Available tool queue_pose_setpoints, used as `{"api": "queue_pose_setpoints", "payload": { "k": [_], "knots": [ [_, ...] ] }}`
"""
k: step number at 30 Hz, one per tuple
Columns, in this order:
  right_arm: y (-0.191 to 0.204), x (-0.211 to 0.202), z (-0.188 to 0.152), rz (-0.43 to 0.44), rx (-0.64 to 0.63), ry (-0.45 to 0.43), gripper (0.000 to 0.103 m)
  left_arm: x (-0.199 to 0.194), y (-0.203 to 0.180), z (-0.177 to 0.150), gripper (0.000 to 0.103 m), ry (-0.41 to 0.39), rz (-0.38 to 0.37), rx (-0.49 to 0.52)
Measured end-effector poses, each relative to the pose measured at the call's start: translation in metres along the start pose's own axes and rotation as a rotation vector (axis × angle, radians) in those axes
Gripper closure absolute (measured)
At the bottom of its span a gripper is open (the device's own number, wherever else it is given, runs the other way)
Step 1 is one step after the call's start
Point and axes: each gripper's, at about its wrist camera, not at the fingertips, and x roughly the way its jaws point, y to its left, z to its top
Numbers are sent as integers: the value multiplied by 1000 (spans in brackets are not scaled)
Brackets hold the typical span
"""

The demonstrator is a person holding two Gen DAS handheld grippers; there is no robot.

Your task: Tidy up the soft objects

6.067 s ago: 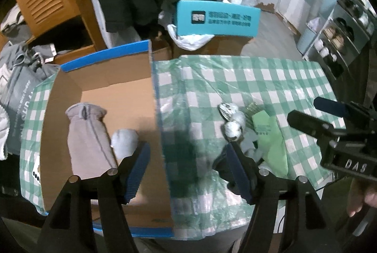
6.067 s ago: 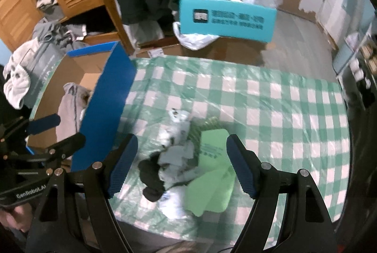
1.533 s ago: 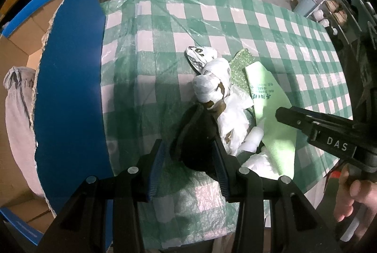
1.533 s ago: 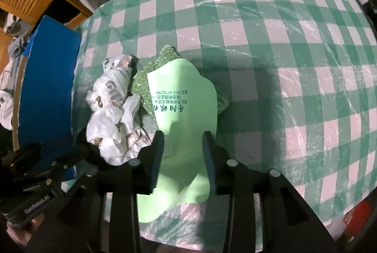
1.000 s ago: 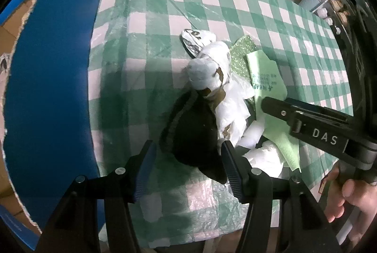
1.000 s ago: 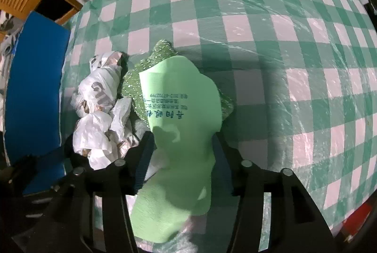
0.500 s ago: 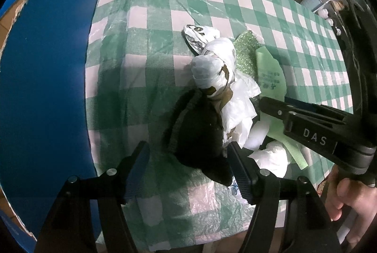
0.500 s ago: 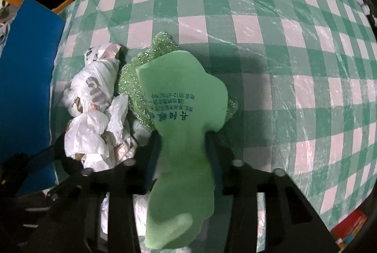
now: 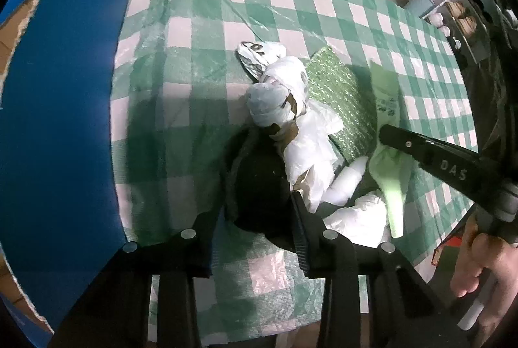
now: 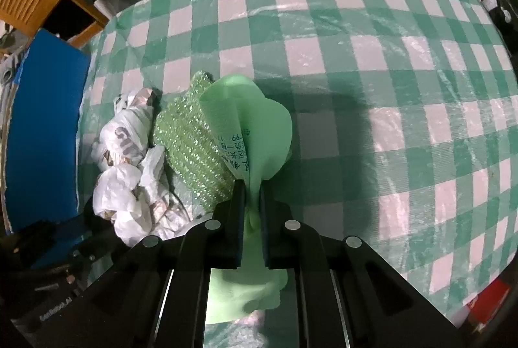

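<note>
Both grippers are taking hold at the pile on the green-and-white checked tablecloth (image 10: 372,63): the right gripper (image 10: 252,212) is pinching the thin pale-green foam sheet (image 10: 259,127), jaws clamped on its buckled middle, while the left gripper (image 9: 255,215), jaws having just been closing, is squeezing the black knitted cloth bundle (image 9: 259,182) beside the crumpled white plastic bags (image 9: 304,134). Next, I judge, both are needing a clean lift toward the blue-sided cardboard box (image 9: 58,121) at left, clear of the green bubble wrap (image 10: 191,150).

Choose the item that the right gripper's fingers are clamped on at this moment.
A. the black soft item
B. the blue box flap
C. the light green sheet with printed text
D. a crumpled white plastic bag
C: in the right wrist view the right gripper is shut on the light green sheet, which bunches up between its fingers; the black soft item sits between the left gripper fingers instead.
</note>
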Motion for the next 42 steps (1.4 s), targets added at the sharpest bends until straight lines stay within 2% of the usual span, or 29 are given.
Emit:
{"api": "queue_pose_setpoints", "payload": {
  "k": [10, 20, 31, 42],
  "knots": [
    [-5, -26, 3, -12, 13, -72, 95, -23, 20, 4, 67, -55, 19, -21],
    [5, -49, 2, -29, -45, -133, 95, -50, 16, 1, 67, -124, 41, 20],
    [16, -69, 0, -19, -78, -180, 95, -68, 15, 3, 67, -175, -5, 14],
    [23, -89, -3, -2, -98, -224, 95, -86, 10, 2, 67, -229, 26, 38]
  ]
}}
